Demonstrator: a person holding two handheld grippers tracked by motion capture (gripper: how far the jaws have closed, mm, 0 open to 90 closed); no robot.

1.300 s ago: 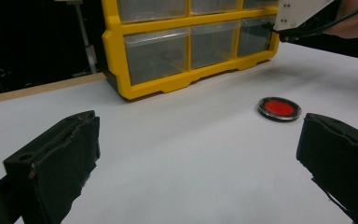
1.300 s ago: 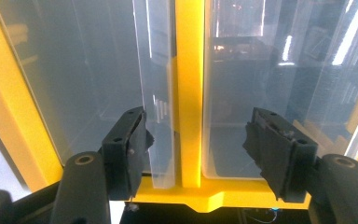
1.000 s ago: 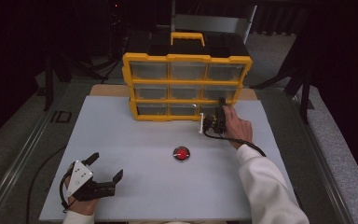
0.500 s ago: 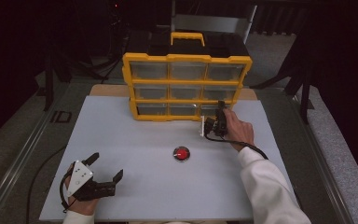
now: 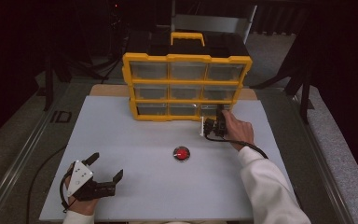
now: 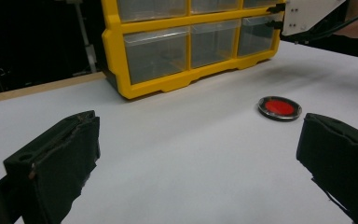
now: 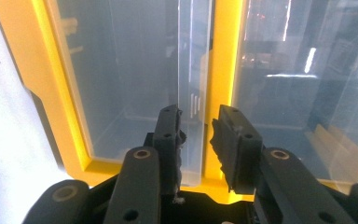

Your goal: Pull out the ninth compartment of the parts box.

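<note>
A big yellow box of drawers (image 5: 186,84) stands at the far side of the white table (image 5: 135,135). It has three rows of clear little drawers. The right gripper (image 5: 213,125) is at the bottom right drawer (image 5: 213,109), on the low row at the right end of the box.

In the right gripper view, the two black jaws point straight at the drawer's clear handle (image 7: 193,93), a thin see-through tab that sticks out of the drawer front. The jaws have just been closing, and the tab is between them. There is a small gap between the tab and the pads, so I do not think they pinch it yet. They are near each other but not pressed together.

I think the step in hand is grabbing the handle to pull the drawer open. The next move calls for a last little squeeze so the pads hold the tab tight. Then comes a slow, straight pull toward the near side. A crooked pull could make the thin tab slip out, or drag the whole box along.

The right hand (image 5: 237,129) reaches far across the table in a white sleeve (image 5: 268,186), with the gripper held level and low.

The left gripper (image 5: 103,179) rests at the near left corner of the table, well apart from the box. Its jaws are spread wide with nothing in them. A small red round thing (image 5: 182,153) lies on the table between the two grippers.
</note>
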